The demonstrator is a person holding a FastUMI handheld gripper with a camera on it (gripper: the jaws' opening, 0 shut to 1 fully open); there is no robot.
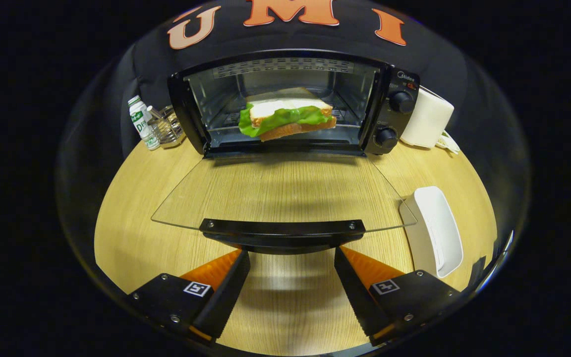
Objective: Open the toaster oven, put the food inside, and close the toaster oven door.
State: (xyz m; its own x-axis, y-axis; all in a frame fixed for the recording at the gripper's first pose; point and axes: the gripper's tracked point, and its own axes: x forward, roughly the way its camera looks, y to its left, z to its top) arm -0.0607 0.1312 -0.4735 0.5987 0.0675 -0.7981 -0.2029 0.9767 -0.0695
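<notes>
The toaster oven [290,101] stands at the back of a light wood-grain counter [132,218], a black metal box with a bright reflective interior and a wire rack. Its door [285,193], a clear glass pane with a black bar handle [283,230] along the free edge, lies folded down flat over the counter toward the fingers. The sandwich [288,119], white bread with ruffled green lettuce and a browned lower slice, sits on the rack inside the oven. Two round black knobs [394,119] are stacked on the right-hand panel. The gripper [293,270] is held low, fingers spread wide apart and holding nothing; the door handle lies just ahead of the fingertips, without visible contact. A white oblong dish [436,228] rests on the counter beside the door's right edge. A white rounded appliance [427,119] stands right of the oven. Left of the oven are a small bottle [142,121] with a green-and-white label and a wire holder [169,126].
</notes>
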